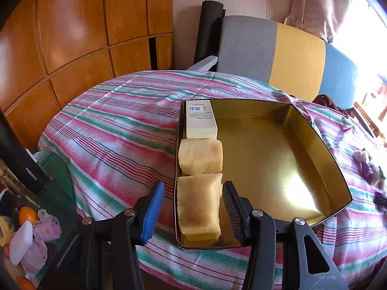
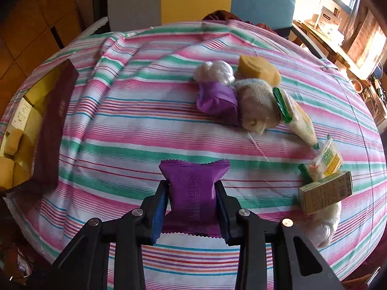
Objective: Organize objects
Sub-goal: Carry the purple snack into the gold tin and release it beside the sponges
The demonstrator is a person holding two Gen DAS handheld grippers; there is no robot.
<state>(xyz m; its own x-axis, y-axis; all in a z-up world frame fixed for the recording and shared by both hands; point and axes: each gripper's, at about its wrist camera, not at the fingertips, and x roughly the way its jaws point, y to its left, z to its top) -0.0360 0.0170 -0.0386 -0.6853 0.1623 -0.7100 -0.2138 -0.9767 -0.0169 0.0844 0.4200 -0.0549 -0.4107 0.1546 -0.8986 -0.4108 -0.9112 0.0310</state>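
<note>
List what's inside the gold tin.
Along the left wall of the tin: a white box at the far end, then two yellow sponges. The rest of the floor shows bare; anything under the sponges is hidden.

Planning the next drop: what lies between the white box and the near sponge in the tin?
A second sponge, between the white box and near sponge; left wrist view.

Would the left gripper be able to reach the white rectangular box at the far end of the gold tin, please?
Probably yes: the left gripper is open and holds nothing, and the white box lies uncovered in the tin beyond two yellow sponges.
</note>
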